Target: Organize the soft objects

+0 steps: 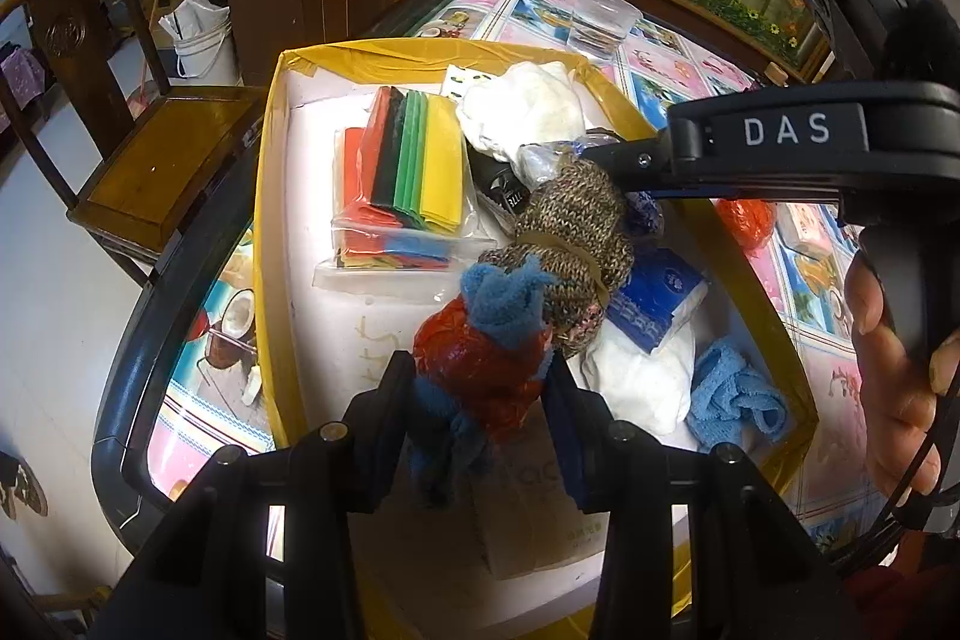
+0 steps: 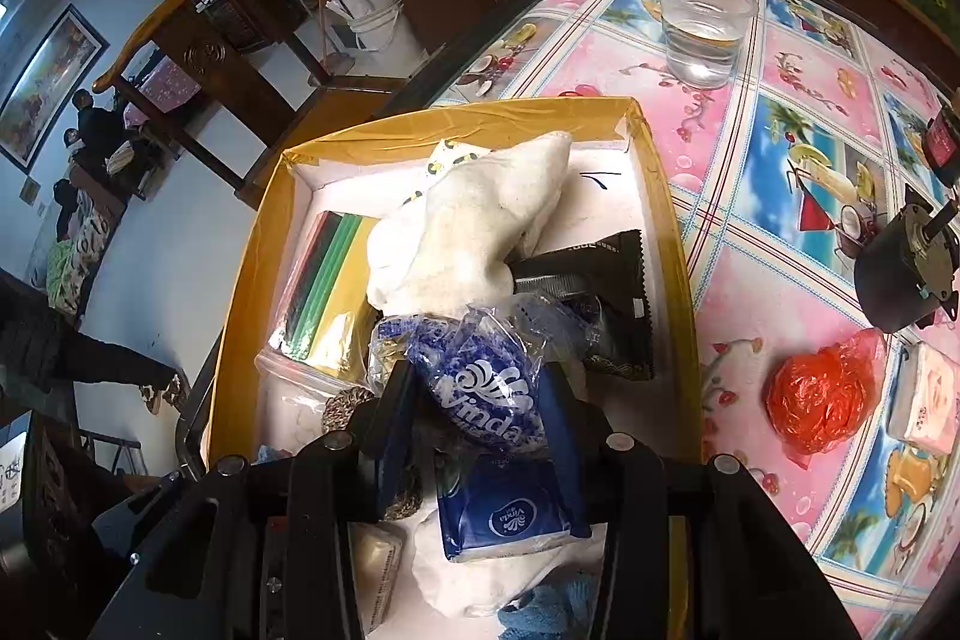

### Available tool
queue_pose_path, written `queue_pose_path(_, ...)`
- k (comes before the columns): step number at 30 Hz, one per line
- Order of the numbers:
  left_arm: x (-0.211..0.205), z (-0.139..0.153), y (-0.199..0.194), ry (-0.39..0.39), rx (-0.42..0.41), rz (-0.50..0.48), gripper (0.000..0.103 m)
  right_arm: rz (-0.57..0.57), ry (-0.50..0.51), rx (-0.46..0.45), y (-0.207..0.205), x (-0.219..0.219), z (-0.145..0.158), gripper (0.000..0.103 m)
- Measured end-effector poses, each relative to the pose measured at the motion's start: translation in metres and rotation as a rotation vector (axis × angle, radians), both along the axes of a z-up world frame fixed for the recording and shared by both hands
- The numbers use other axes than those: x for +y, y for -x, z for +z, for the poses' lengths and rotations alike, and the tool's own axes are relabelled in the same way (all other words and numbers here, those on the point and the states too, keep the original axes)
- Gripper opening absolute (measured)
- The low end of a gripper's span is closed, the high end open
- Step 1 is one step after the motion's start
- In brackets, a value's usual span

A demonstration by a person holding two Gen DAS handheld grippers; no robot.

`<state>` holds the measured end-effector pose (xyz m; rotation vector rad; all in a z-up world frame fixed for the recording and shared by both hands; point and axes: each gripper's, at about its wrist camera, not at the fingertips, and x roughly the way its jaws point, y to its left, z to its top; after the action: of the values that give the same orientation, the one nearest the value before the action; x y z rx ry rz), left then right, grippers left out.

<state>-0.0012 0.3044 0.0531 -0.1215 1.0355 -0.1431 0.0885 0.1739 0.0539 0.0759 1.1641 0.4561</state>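
Left gripper pinches a red bag with a blue sock, low centre, over the box; right gripper pinches a Vinda wrapper, centre, above the box on the bench.

Left gripper was clamped on a red plastic bag with a blue fuzzy sock bunched up in it, right over the yellow box. Right gripper reached in by the brown knit roll; couldn't tell if its jaws were closed. Colored sheets sat at the far left of the box.
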Motion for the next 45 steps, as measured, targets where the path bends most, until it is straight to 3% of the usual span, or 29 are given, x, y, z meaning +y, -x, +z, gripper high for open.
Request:
queue_pose_path(9, 0.0, 0.002, 0.0, 0.005, -0.004, 0.016, 0.062, 0.014, -0.009, 0.011, 0.004, -0.009, 0.005, 0.049)
queue_pose_path(18, -0.006, 0.004, 0.002, 0.007, -0.008, 0.018, 0.063, 0.003, -0.055, 0.011, 0.013, -0.024, 0.014, 0.049)
queue_pose_path(22, -0.01, 0.007, 0.003, 0.007, -0.016, 0.015, 0.063, 0.009, -0.075, -0.004, 0.019, -0.026, 0.02, 0.067)
queue_pose_path(29, -0.013, 0.011, 0.007, 0.005, -0.031, 0.015, 0.063, -0.009, -0.121, -0.019, 0.029, -0.042, 0.032, 0.068)
queue_pose_path(38, -0.019, 0.019, 0.008, 0.015, -0.041, 0.0, 0.064, -0.145, -0.192, -0.008, 0.051, -0.112, 0.035, 0.068)
queue_pose_path(42, -0.018, 0.024, 0.005, 0.028, -0.052, 0.002, 0.074, -0.216, -0.218, 0.002, 0.068, -0.15, 0.032, 0.068)
queue_pose_path(45, -0.016, 0.03, 0.001, 0.026, -0.065, 0.018, 0.074, -0.268, -0.24, 0.011, 0.082, -0.178, 0.028, 0.068)
